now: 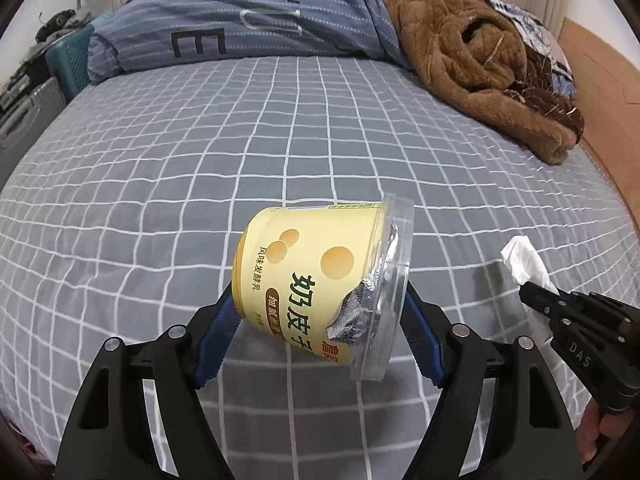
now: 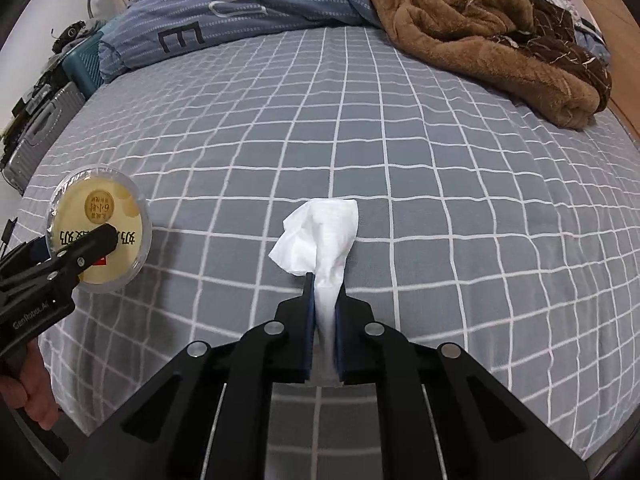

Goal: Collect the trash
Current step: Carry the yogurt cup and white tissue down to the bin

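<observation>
Below, grid-checked grey bed sheet (image 2: 440, 184); left gripper (image 1: 320, 312) clamping yogurt cup (image 1: 316, 264), right gripper (image 2: 324, 292) pinching tissue (image 2: 320, 236).

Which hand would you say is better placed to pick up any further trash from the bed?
Neither: the left gripper is clamped on the yogurt cup, and the right gripper pinches the tissue.

A bed (image 1: 200, 152) covered by a grey sheet with a white grid is seen across both frames. A blue striped quilt (image 1: 248, 20) is bunched at the top, with a brown fleece blanket (image 1: 472, 68) heaped at upper right. A silver suitcase (image 2: 40, 136) and a teal crate (image 2: 86, 66) are seen at the left edge.
</observation>
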